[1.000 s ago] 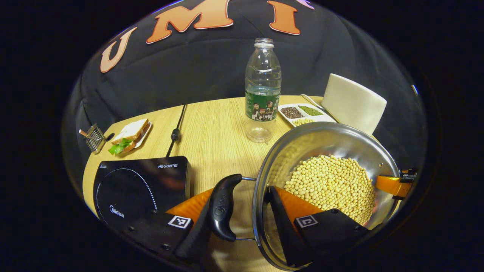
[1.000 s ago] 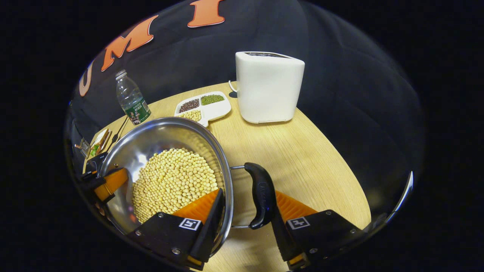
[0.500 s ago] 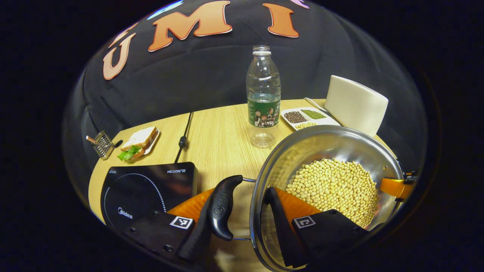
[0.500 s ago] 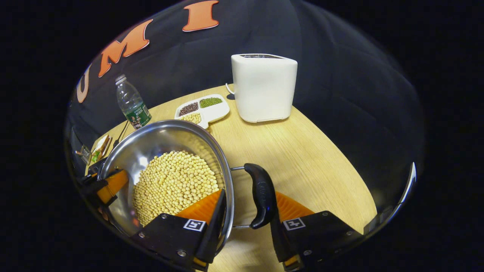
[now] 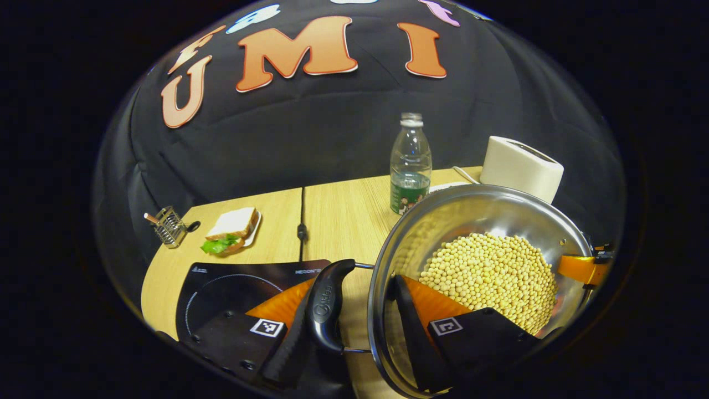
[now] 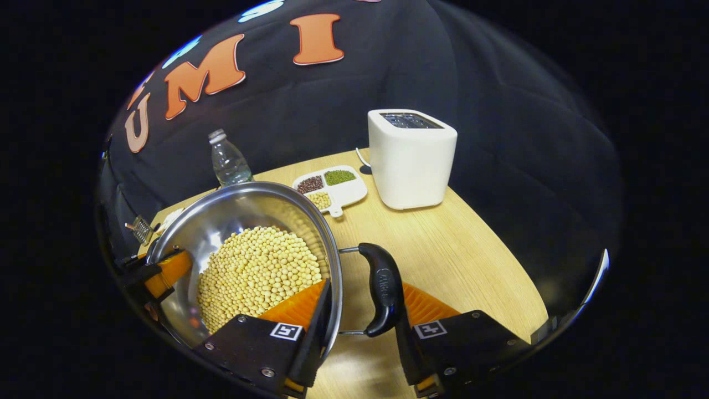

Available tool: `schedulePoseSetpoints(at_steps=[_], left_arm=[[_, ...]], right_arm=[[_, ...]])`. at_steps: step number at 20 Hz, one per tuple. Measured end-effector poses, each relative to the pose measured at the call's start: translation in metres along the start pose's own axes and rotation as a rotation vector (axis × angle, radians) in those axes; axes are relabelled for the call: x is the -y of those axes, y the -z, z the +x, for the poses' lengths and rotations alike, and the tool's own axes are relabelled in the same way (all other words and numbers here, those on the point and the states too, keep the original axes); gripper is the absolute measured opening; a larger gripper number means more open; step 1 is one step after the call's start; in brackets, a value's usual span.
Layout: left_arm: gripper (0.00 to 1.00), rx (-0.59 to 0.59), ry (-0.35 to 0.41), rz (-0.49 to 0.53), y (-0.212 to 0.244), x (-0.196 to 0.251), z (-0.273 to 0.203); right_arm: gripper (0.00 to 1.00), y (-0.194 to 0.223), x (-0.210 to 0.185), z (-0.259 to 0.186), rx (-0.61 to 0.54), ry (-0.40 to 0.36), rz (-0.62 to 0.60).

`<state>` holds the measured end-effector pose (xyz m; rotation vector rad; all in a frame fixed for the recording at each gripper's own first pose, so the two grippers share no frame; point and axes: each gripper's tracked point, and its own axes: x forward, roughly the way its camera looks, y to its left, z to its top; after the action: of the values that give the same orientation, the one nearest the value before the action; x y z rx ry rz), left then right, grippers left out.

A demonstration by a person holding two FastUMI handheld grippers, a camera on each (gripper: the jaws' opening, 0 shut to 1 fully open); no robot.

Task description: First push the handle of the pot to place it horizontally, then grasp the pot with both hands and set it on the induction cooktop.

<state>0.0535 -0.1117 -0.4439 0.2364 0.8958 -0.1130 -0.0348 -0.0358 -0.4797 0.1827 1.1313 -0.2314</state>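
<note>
You have the pot (image 5: 487, 244) carried between both grippers, clear of the counter (image 5: 343, 221), with its load of soybeans (image 5: 490, 277) heaped inside. Your left gripper (image 5: 360, 321) straddles the pot's left side: one finger lies inside the wall against the beans, the other sits outside under the black side handle (image 5: 327, 302), so it is holding the rim and handle between narrow jaws. Your right gripper (image 6: 357, 324) does the same on the opposite side, one finger inside the rim (image 6: 332, 266) and one beneath the other black handle (image 6: 382, 288). The induction cooktop (image 5: 238, 288) lies low and to the left in the left gripper view, just beside and partly under that handle, so the pot is not yet centred over it.

Carry on to the left with both hands at the same height; the beans sit high enough that any tilt would likely spill them. Keep both grips firm, since the pot is probably heavy. Bring the base over the ring marked on the cooktop, then lower it flat and release only once it rests. Mind the bottle (image 5: 410, 163) and toaster (image 6: 412, 158) behind; both stand well apart from your path
</note>
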Motion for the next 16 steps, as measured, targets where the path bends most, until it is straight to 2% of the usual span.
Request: schedulePoseSetpoints(at_steps=[1,6,7,8,10,11,16], left_arm=[[0.78,0.011,-0.003,-0.003,-0.003,-0.005,-0.004],[0.81,0.048,-0.019,-0.028,-0.008,-0.039,-0.028],[0.77,0.054,-0.024,-0.032,-0.008,-0.047,-0.033],[0.81,0.062,-0.031,-0.035,-0.010,-0.055,-0.039],[0.77,0.081,-0.053,-0.038,-0.007,-0.076,-0.047],[0.81,0.087,-0.066,-0.039,-0.005,-0.085,-0.052],[0.77,0.083,-0.112,-0.096,0.016,-0.141,-0.063]], right_arm=[[0.59,-0.005,-0.004,-0.008,0.014,-0.005,-0.008],[0.59,-0.021,-0.035,-0.033,0.062,-0.026,-0.047],[0.59,-0.022,-0.043,-0.037,0.066,-0.031,-0.052],[0.59,-0.023,-0.052,-0.039,0.073,-0.037,-0.058],[0.59,-0.021,-0.069,-0.045,0.081,-0.055,-0.067],[0.59,-0.018,-0.080,-0.046,0.082,-0.066,-0.074],[0.59,-0.008,-0.136,-0.045,0.092,-0.119,-0.124]])
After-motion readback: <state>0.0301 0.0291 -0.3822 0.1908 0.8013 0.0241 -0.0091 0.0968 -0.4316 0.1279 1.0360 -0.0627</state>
